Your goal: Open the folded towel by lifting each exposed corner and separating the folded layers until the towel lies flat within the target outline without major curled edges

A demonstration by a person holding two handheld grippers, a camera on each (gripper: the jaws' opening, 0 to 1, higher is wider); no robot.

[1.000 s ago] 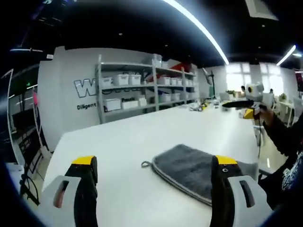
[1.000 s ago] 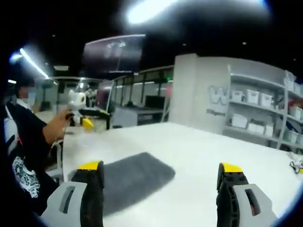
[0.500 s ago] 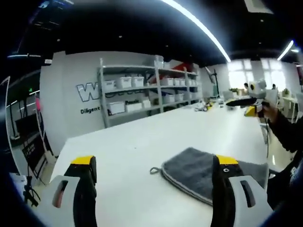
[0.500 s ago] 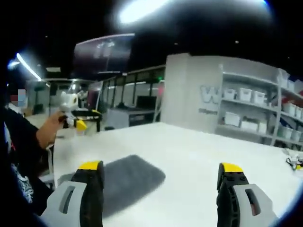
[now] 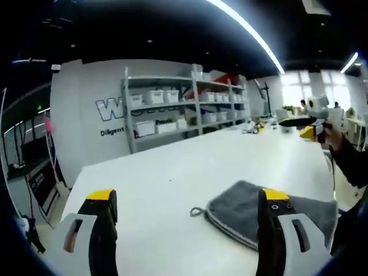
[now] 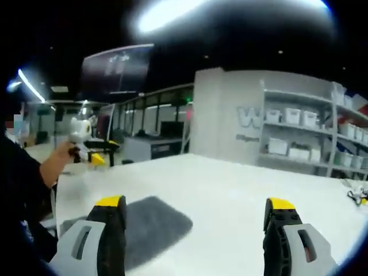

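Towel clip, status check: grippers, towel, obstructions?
Left gripper open, right gripper open, both above the table. Towel folded, untouched. Nothing in the way.

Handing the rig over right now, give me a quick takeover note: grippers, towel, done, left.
Left gripper: jaws wide apart, holding nothing, raised above the table.
Right gripper: jaws wide apart, holding nothing, also raised above the table.
Towel: grey, folded, lying on the white table; in the left gripper view it is low and to the right, partly behind the right-hand jaw, with a small loop at its near corner.
Done: nothing visible yet; the towel is folded and untouched.
Left: lower to a corner, lift it, separate the layers, lay the towel flat. No target outline can be made out.
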